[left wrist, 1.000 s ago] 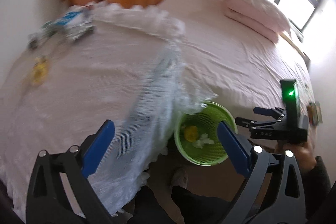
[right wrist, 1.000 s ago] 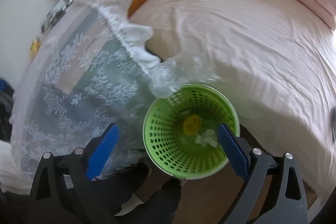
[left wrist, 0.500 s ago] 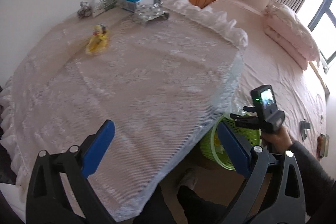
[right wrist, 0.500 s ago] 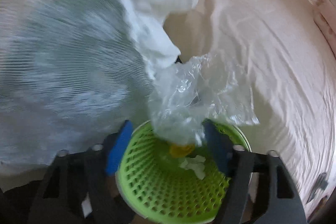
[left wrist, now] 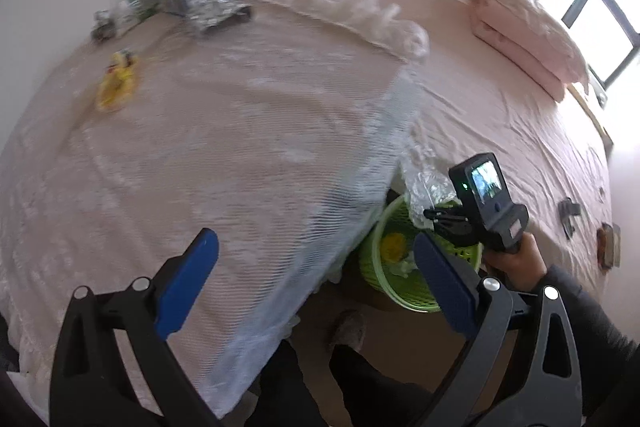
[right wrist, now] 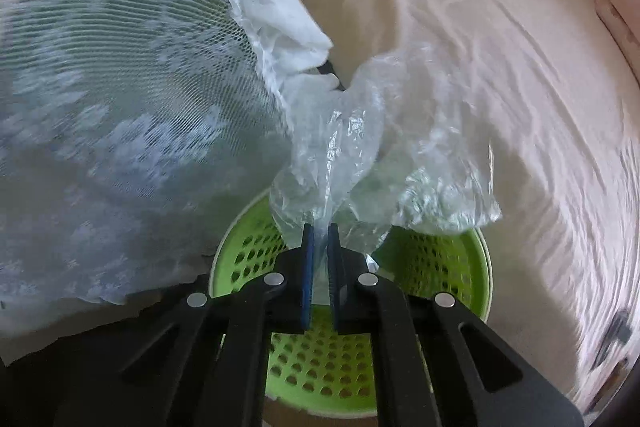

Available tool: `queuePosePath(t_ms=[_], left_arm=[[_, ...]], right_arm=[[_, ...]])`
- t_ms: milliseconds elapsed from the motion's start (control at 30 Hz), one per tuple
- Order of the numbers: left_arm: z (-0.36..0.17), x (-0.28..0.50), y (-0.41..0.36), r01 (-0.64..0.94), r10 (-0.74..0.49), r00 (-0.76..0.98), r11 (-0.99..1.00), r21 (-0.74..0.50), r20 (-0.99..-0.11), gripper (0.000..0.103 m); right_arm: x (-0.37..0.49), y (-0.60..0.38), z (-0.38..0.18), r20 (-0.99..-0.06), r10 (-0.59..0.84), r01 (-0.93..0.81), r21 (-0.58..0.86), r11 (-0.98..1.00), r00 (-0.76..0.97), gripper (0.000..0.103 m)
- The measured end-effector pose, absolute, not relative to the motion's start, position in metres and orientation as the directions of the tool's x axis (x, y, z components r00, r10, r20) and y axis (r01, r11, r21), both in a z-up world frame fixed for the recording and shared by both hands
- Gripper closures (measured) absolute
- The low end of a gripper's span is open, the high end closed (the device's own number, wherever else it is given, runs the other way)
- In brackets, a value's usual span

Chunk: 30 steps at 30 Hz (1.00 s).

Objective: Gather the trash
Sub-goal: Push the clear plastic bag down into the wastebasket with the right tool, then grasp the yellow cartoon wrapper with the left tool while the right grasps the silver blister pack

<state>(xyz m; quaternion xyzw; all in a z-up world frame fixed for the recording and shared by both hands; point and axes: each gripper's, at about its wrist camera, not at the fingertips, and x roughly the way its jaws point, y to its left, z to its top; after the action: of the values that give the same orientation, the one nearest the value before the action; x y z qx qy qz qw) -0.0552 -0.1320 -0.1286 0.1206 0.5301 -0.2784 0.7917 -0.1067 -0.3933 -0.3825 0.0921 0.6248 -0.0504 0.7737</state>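
Right claw (right wrist: 319, 233) clamped on crumpled clear plastic bag (right wrist: 360, 155) above green perforated plastic basket (right wrist: 436, 259); left claw (left wrist: 316, 275) apart, empty, basket at its 2 o'clock.

My left cam sits high over the tabletop (left wrist: 200, 155), looking down & across to the bed (left wrist: 500, 115). My right cam points almost straight down, v. close to the green basket (right wrist: 440, 251). Both cams share the basket (left wrist: 384, 275), lace cloth edge (left wrist: 384, 131) & bed.
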Motion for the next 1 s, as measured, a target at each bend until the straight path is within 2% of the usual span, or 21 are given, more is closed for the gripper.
queuePosePath(t_ms=[267,333,367,433,500,667,733,933,1000], left_arm=[[-0.133,-0.078,-0.177,0.626,-0.36,0.23,0.766,-0.146,-0.904,0.009],[-0.135,-0.083,-0.186,0.637,-0.358,0.224,0.758,-0.142,-0.907,0.009],[-0.135,-0.084,-0.189,0.642,-0.356,0.222,0.754,-0.139,-0.908,0.009],[-0.134,-0.087,-0.193,0.652,-0.354,0.226,0.747,-0.129,-0.908,0.009],[-0.131,-0.088,-0.194,0.657,-0.353,0.237,0.745,-0.119,-0.905,0.009],[-0.123,-0.081,-0.182,0.634,-0.36,0.261,0.764,-0.122,-0.896,0.009],[-0.119,-0.077,-0.175,0.625,-0.362,0.273,0.771,-0.122,-0.891,0.009],[-0.102,-0.052,-0.136,0.561,-0.363,0.328,0.818,-0.129,-0.872,0.009],[-0.099,-0.044,-0.121,0.535,-0.358,0.345,0.834,-0.131,-0.867,0.009]], right_arm=[[-0.192,-0.38,-0.364,-0.971,0.099,0.25,0.153,0.956,0.217,0.096],[-0.197,-0.379,-0.372,-0.972,0.122,0.253,0.171,0.952,0.199,0.091],[-0.195,-0.379,-0.375,-0.973,0.132,0.248,0.178,0.952,0.19,0.086],[-0.198,-0.375,-0.375,-0.973,0.117,0.231,0.162,0.959,0.197,0.043],[-0.199,-0.376,-0.364,-0.968,0.076,0.218,0.13,0.967,0.241,0.029],[-0.195,-0.379,-0.325,-0.953,0.045,0.216,0.114,0.97,0.301,0.022],[-0.188,-0.378,-0.304,-0.945,0.018,0.222,0.095,0.971,0.325,0.014],[-0.174,-0.363,-0.217,-0.901,-0.064,0.252,0.051,0.966,0.428,0.002],[-0.168,-0.357,-0.194,-0.881,-0.075,0.262,0.057,0.963,0.467,0.002]])
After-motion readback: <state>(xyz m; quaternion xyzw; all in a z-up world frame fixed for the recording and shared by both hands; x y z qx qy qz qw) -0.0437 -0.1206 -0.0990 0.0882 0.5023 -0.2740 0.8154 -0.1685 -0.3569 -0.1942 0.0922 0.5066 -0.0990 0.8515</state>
